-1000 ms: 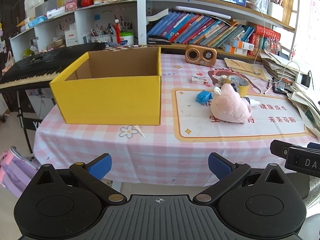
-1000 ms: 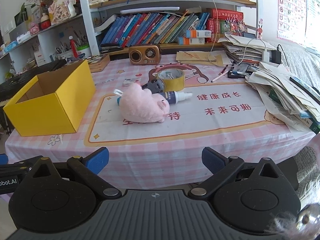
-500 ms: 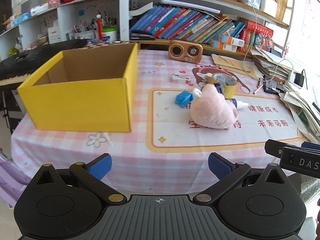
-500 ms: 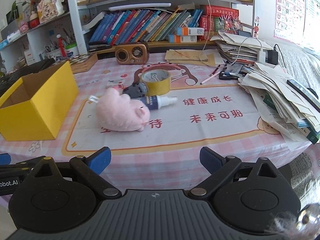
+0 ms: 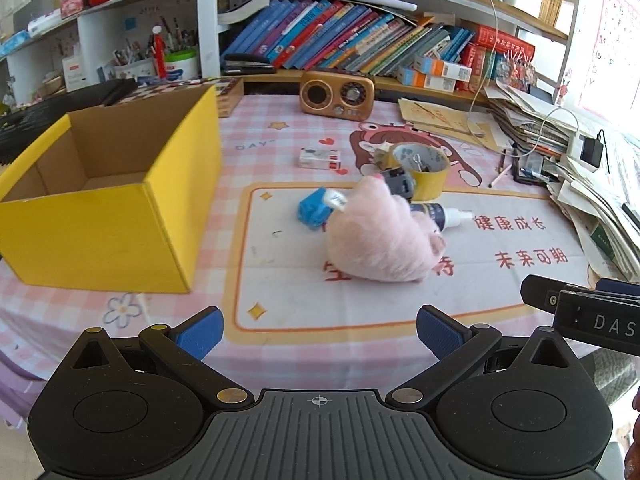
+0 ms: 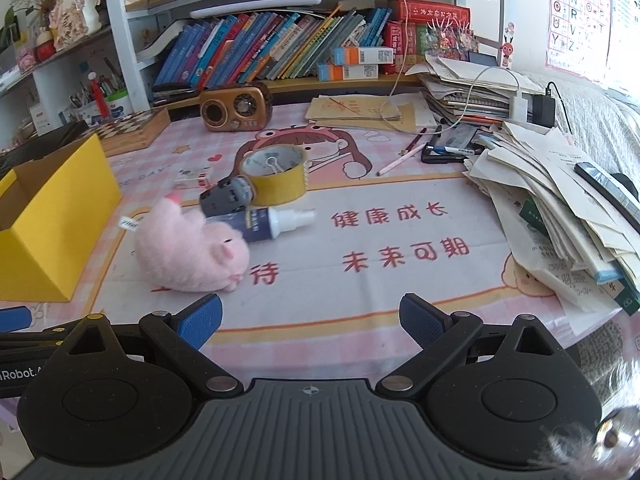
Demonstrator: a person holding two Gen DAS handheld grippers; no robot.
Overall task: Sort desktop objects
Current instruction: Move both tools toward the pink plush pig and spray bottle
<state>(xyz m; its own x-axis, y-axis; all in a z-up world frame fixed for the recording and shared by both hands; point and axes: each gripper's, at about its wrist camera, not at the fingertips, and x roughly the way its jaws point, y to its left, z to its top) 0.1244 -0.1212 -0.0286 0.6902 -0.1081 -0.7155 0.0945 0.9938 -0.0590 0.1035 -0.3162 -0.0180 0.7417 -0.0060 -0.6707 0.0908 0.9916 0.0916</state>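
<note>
Both grippers have come closer to the surface (image 5: pixel 360 316) since a second ago, so the clutter fills more of each view. Centre frame in the left wrist view lies the pink plush toy (image 5: pixel 380 236), on the printed mat (image 5: pixel 280 272). Touching its upper left is a blue crumpled item (image 5: pixel 314 210); behind it are a grey toy car (image 5: pixel 398 184) and a yellow tape roll (image 5: pixel 424 168) with a binder clip inside. A spray bottle (image 6: pixel 276 222) lies against the plush's right side. At left stands the open yellow box (image 5: pixel 108 200), nothing visible inside. A small radio (image 5: pixel 338 94) sits farther back, below a shelf of books. Left gripper (image 5: pixel 320 332) fingers are spread wide, holding nothing; right gripper (image 6: pixel 310 318) fingers likewise stand apart, low over the near edge.
</note>
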